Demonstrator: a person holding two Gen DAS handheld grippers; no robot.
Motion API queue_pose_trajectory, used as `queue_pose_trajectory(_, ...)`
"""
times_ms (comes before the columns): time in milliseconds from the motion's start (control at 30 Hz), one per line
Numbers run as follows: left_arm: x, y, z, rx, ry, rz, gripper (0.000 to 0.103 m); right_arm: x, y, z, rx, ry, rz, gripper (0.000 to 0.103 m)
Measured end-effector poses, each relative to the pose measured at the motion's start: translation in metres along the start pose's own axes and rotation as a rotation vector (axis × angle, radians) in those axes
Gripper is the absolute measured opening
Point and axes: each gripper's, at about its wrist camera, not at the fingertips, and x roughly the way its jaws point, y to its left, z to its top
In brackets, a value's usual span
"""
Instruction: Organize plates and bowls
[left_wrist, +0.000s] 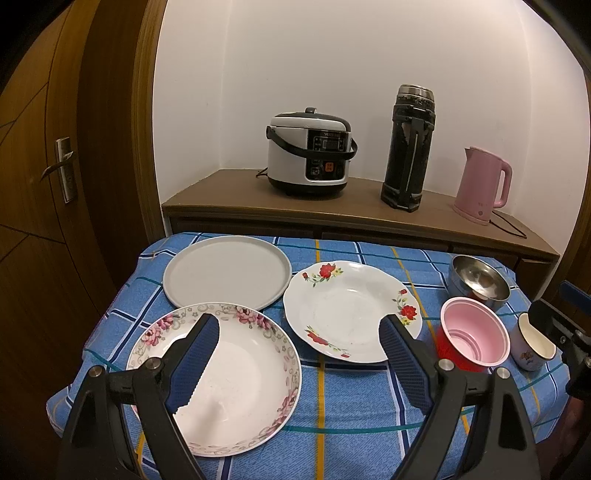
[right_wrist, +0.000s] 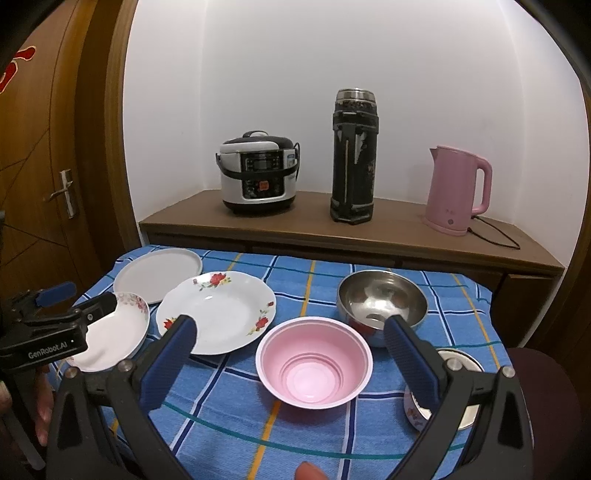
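Observation:
On the blue checked tablecloth (left_wrist: 351, 406) lie a plain grey plate (left_wrist: 227, 271), a pink-flowered plate (left_wrist: 240, 380) and a red-flowered plate (left_wrist: 351, 306). To the right stand a pink bowl (left_wrist: 474, 334), a steel bowl (left_wrist: 478, 280) and a small cup (left_wrist: 532, 345). My left gripper (left_wrist: 299, 321) is open and empty, above the pink-flowered plate's right side. My right gripper (right_wrist: 291, 325) is open and empty, above the pink bowl (right_wrist: 314, 363), with the steel bowl (right_wrist: 382, 301) beyond and the cup (right_wrist: 417, 410) under its right finger.
Behind the table a wooden sideboard (left_wrist: 229, 199) carries a rice cooker (left_wrist: 308, 155), a black thermos (left_wrist: 408, 147) and a pink kettle (left_wrist: 482, 184) with a cord. A wooden door (left_wrist: 44, 184) is at the left. A dark red stool (right_wrist: 543, 387) is at the table's right.

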Motion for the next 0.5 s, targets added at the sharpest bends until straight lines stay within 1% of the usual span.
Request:
queue_pose_trajectory(167,-0.0001,0.0002,-0.0001,-0.001,-0.001,-0.001,0.090,0.0001,0.0002,0.0001,0.000,0.000,0.004,0.103)
queue_pose_trajectory(500,0.0003,0.0001,-0.0007,0.000,-0.001,-0.003,0.090,0.0034,0.0034,0.0005,0.005,0.009,0.048,0.102)
